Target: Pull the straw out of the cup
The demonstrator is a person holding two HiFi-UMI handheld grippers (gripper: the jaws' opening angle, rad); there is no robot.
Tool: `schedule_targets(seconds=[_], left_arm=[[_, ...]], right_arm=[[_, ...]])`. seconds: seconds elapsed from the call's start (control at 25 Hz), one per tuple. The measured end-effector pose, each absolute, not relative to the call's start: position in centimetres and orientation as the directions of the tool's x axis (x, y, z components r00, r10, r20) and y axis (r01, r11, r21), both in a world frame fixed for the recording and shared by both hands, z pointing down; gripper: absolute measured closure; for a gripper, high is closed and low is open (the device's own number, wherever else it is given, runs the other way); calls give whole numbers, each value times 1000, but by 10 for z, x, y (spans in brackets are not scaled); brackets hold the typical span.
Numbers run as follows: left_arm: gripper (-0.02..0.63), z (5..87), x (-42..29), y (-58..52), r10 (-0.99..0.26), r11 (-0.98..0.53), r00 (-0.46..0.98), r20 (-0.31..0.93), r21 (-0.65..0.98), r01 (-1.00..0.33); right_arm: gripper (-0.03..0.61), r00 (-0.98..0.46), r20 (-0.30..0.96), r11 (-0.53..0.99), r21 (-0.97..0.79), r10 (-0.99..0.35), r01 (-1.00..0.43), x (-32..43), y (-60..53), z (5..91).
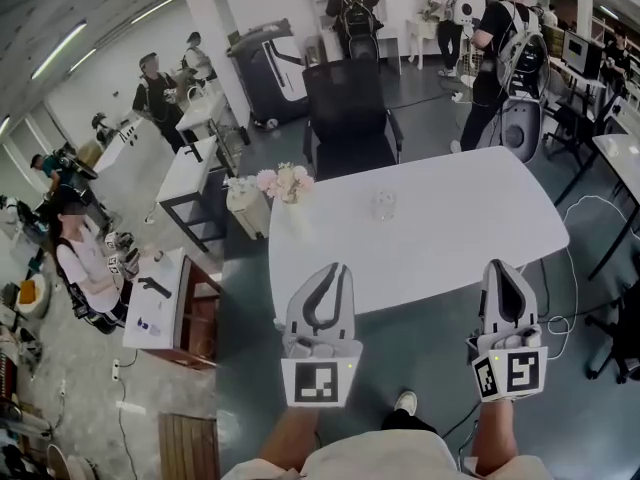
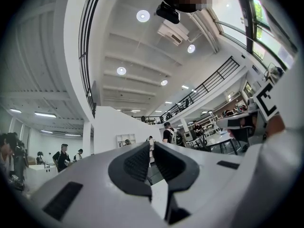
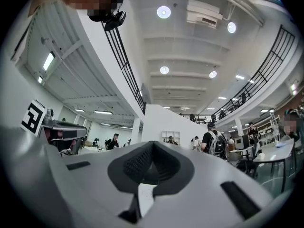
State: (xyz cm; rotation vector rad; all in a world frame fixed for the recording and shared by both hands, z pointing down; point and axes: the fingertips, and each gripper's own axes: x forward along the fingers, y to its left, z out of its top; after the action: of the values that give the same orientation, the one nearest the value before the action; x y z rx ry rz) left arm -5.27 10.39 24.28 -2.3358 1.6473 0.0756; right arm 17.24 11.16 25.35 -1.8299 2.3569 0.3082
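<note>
A small clear cup (image 1: 384, 205) stands near the middle of the white table (image 1: 450, 238); it is too small in the head view to make out a straw. My left gripper (image 1: 335, 267) is held in front of the table's near edge, left of the cup, with its jaws together and nothing between them. My right gripper (image 1: 503, 264) hangs level with it near the edge, to the right, also shut and empty. Both gripper views point upward at the ceiling and balcony; the left gripper (image 2: 152, 144) and the right gripper (image 3: 152, 143) show their tips meeting. Neither view shows the cup.
A bunch of pink and white flowers (image 1: 283, 181) sits at the table's far left corner. A black office chair (image 1: 348, 118) stands behind the table. A low cabinet (image 1: 165, 303) is at the left, another white table (image 1: 620, 153) at the right. Several people stand in the background.
</note>
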Motion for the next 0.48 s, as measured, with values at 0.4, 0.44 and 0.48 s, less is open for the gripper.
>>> schedule_targets(seconds=[0.4, 0.44, 0.48], left_arm=[[592, 251, 46, 28, -919, -315, 360, -159, -250, -915], [592, 253, 50, 23, -922, -311, 356, -155, -251, -917], [592, 255, 54, 18, -924, -307, 350, -151, -252, -918]], right_arm=[[577, -270, -218, 275, 8, -938, -962, 257, 34, 277], [577, -272, -219, 278, 5, -937, -961, 262, 28, 279], [577, -274, -220, 280, 2, -936, -960, 267, 23, 280]])
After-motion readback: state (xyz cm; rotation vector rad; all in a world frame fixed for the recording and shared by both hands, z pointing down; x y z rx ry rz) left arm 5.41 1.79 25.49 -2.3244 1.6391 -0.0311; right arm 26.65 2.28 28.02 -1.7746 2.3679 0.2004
